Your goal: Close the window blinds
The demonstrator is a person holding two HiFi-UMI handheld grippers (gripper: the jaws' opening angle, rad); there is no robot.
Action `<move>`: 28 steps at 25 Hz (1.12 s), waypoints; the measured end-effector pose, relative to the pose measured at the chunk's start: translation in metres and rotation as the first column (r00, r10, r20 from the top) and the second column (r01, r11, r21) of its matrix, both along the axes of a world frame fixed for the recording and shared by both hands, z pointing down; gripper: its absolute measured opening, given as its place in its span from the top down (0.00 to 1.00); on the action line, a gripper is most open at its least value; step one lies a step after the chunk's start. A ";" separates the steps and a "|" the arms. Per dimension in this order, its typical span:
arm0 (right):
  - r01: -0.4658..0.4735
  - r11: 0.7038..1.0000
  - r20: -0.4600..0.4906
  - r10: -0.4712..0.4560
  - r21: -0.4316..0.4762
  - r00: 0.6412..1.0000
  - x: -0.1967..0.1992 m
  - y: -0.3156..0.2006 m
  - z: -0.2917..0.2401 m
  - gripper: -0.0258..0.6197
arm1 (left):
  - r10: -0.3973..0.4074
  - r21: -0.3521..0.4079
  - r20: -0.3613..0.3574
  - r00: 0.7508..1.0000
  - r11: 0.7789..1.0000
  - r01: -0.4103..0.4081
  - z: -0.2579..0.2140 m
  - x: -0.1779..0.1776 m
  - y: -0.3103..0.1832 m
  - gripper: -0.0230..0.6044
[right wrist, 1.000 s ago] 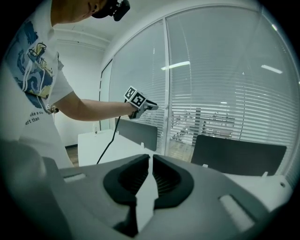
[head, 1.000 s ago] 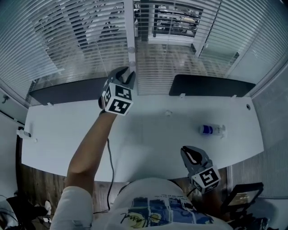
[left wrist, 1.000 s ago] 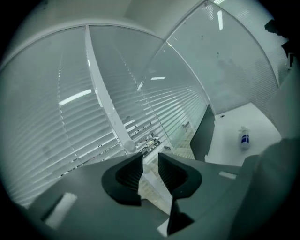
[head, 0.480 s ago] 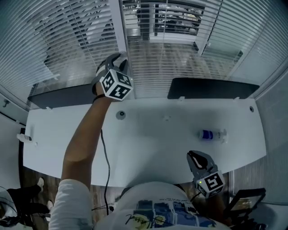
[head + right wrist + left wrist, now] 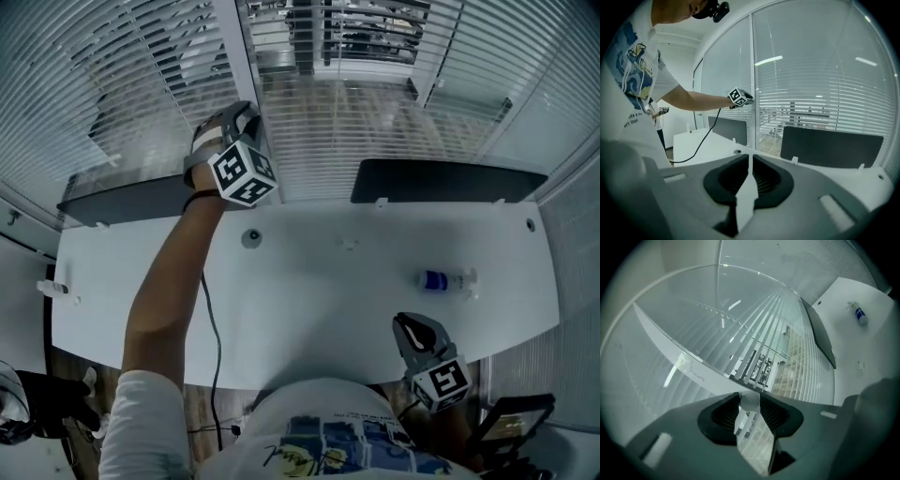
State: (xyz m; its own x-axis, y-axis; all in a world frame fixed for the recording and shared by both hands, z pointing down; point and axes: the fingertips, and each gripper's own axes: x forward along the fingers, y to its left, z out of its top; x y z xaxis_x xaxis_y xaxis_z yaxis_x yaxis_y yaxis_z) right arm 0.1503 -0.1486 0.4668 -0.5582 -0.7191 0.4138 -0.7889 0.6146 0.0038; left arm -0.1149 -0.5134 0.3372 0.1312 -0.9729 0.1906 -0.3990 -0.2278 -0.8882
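Observation:
White slatted blinds cover the windows beyond the desk, and their slats stand partly open, so the room behind shows through. My left gripper is raised at the white window post. In the left gripper view the rounded white end of the blind wand sits between the fingertips. The jaws have just been opening, and a gap shows beside the rod. My right gripper hangs low over the desk's near edge, shut with nothing in it.
The white desk carries a small bottle at the right and a round grommet. Two dark partition panels stand along its far edge. A black cable trails under my left arm.
My left gripper has moved up and left to the window post, and its marker cube has rolled. My right gripper has drifted slightly toward the desk's near edge.

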 end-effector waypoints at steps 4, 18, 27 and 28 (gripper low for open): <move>0.004 1.000 0.003 -0.004 -0.005 1.000 0.003 -0.005 0.000 0.93 | -0.002 -0.017 0.005 1.000 1.000 0.003 0.000 0.004 -0.004 0.76; 0.004 1.000 -0.003 -0.004 -0.020 1.000 0.004 -0.004 0.006 0.93 | -0.110 -0.061 -0.527 0.842 0.994 0.092 -0.007 -0.004 -0.004 0.76; 0.000 1.000 0.004 0.000 -0.005 1.000 0.005 -0.007 0.005 0.93 | -0.165 -0.151 -0.922 0.350 0.986 0.067 -0.009 -0.017 -0.003 0.76; 0.001 1.000 -0.002 -0.001 -0.006 1.000 0.005 -0.006 0.006 0.93 | -0.168 -0.160 -0.947 0.274 0.986 0.053 -0.009 -0.018 -0.003 0.76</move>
State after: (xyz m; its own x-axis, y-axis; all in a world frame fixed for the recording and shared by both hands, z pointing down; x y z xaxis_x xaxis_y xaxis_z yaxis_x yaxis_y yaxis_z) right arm 0.1554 -0.1550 0.4726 -0.5582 -0.7162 0.4189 -0.7884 0.6152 0.0014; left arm -0.1332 -0.5164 0.3282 0.1677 -0.9822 0.0841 -0.9743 -0.1521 0.1661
